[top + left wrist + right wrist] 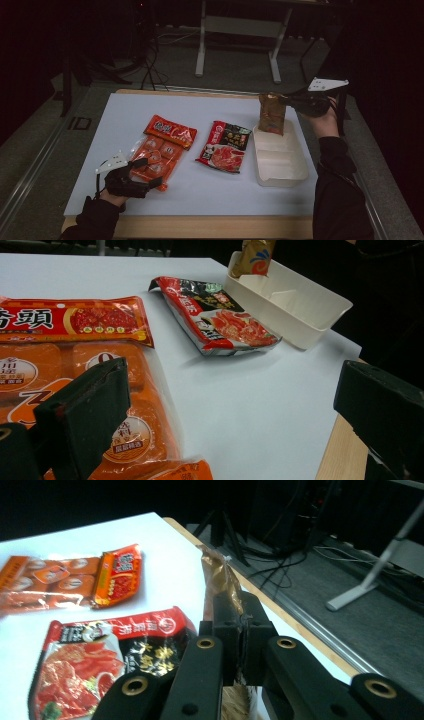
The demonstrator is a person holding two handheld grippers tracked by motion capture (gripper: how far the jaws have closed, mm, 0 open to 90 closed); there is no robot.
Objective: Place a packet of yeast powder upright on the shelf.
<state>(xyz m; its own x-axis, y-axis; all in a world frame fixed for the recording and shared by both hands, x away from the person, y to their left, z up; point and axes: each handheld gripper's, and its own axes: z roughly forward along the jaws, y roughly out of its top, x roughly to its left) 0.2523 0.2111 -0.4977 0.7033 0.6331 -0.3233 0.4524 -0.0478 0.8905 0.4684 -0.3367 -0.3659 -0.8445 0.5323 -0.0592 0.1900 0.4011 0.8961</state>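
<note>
1. White tray [280,175]: near compartment bare, open from above; far compartment taken by the gold pouch [272,114] hanging upright in the right gripper [287,101].
2. Red-black sauce packet [224,146] lies just left of the tray, narrow gap between.
3. Orange packet [161,150] under the left gripper [150,172], jaws spread.
4. Table [125,107] free along the far and near edges.

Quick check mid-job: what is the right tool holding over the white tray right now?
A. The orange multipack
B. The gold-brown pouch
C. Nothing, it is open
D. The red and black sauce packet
B: the right tool is shut on the top edge of the gold-brown pouch, whose lower end hangs at the far compartment of the white tray; the right gripper view shows the jaws pinching it.
</note>
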